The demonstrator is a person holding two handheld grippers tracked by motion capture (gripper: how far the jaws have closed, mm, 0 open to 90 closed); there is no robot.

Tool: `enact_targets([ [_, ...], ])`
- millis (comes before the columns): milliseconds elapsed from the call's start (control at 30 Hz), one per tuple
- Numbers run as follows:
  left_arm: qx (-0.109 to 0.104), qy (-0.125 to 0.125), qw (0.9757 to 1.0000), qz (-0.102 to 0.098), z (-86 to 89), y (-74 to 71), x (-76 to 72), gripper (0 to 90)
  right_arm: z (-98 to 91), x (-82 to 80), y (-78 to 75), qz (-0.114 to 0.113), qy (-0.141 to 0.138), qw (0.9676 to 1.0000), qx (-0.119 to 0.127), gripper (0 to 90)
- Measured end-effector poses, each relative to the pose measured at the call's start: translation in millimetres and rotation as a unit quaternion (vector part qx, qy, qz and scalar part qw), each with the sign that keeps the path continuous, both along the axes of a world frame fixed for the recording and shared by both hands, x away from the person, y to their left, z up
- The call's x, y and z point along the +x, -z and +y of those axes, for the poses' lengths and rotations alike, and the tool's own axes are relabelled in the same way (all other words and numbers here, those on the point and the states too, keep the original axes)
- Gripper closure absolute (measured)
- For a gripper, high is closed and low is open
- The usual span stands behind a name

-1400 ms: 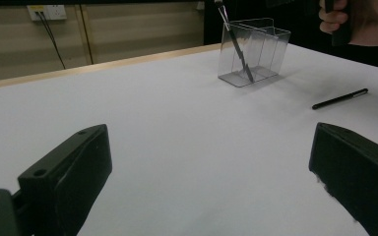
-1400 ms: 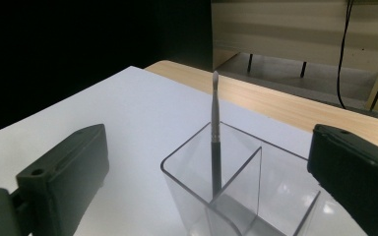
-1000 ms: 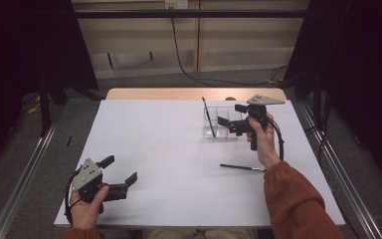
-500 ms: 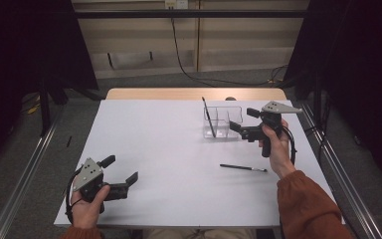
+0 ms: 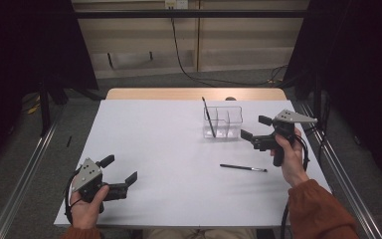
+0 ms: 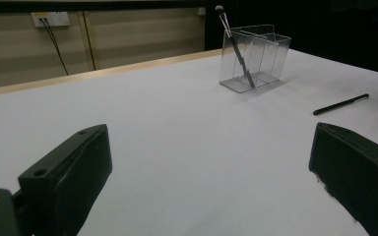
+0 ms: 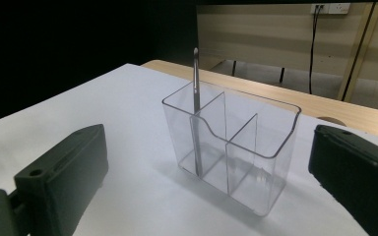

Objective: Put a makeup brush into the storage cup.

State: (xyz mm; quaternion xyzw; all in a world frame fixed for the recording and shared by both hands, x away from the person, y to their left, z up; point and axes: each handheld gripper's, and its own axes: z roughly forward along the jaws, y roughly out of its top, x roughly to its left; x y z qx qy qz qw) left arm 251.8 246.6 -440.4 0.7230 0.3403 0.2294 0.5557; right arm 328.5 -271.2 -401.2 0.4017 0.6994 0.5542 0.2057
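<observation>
Right of centre in the high view, right gripper [image 5: 255, 133] wide and empty beside clear organiser [image 5: 223, 122] holding one upright brush [image 5: 209, 117]; left gripper [image 5: 120, 172] wide, lower left; next, probably, grasping second brush [image 5: 243, 168] below.

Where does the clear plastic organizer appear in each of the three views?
High view: the clear organizer stands at the table's far centre-right.
Left gripper view: upper right, beyond the lying brush.
Right gripper view: centre, between the open fingers.
Shared landmark: the upright brush in its end compartment.
</observation>
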Motion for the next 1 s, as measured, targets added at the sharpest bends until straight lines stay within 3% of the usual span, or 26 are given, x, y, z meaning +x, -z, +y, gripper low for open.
enact_targets([
  [500,0.001,-0.002,1.0000,0.001,-0.1,-0.1,-0.9,2.7,-15.1,-33.9,11.4,0.007,0.014,0.9998,-0.008,1.5],
  [667,0.002,-0.003,1.0000,0.000,0.9,0.2,-0.8,2.7,-22.0,-46.1,17.1,0.013,0.018,0.9998,0.002,1.9],
  [1000,-0.002,-0.007,1.0000,-0.002,3.2,0.1,-1.5,2.6,-32.6,-74.3,21.5,0.003,0.033,0.9994,0.007,2.0],
])
